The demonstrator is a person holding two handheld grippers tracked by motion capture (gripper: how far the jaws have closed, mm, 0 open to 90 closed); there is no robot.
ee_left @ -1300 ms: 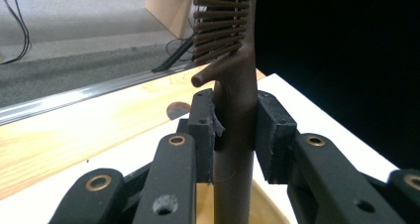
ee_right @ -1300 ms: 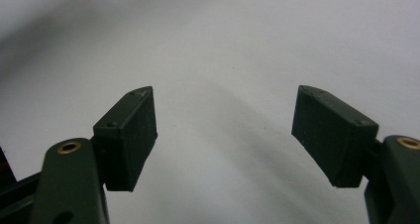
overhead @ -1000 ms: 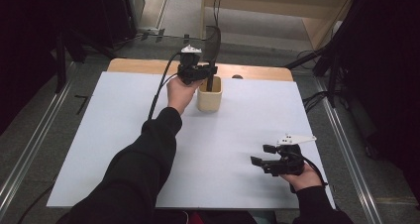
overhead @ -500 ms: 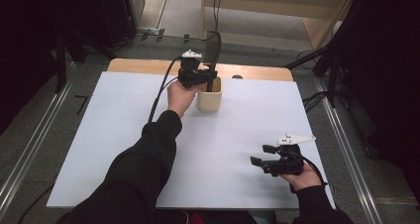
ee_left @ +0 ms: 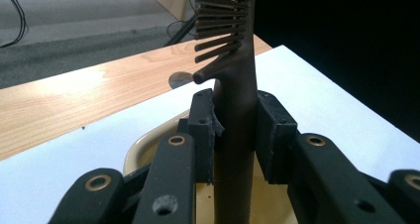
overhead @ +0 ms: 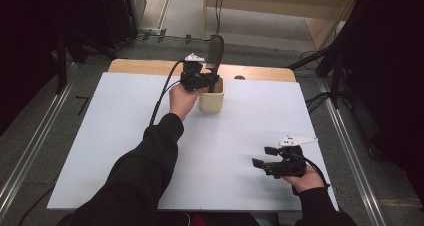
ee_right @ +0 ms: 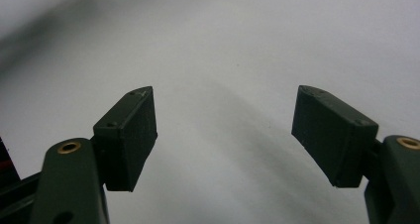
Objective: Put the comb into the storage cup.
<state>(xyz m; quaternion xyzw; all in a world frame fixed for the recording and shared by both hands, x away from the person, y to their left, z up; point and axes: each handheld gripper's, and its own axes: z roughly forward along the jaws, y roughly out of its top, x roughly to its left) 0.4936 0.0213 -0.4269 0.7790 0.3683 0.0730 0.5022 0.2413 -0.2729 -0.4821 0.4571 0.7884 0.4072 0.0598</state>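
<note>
A dark brown comb (ee_left: 236,100) stands upright, its handle down inside a cream cup (overhead: 211,101) at the back middle of the white board. My left gripper (ee_left: 236,122) is shut on the comb's handle, both pads pressing its sides, just above the cup's rim (ee_left: 143,144). In the high view the left gripper (overhead: 199,78) sits over the cup with the comb's toothed head (overhead: 215,51) rising behind it. My right gripper (overhead: 262,162) rests low over the board near the front right, jaws open, nothing between the pads (ee_right: 131,135).
A white board (overhead: 125,136) covers the wooden table (overhead: 145,66), whose bare strip shows at the back. A small dark round spot (overhead: 239,77) lies on that strip behind the cup. Metal rails run along both sides on the floor.
The left hand has shifted only slightly over the cup, still gripping the comb. The right hand has stayed where it was.
</note>
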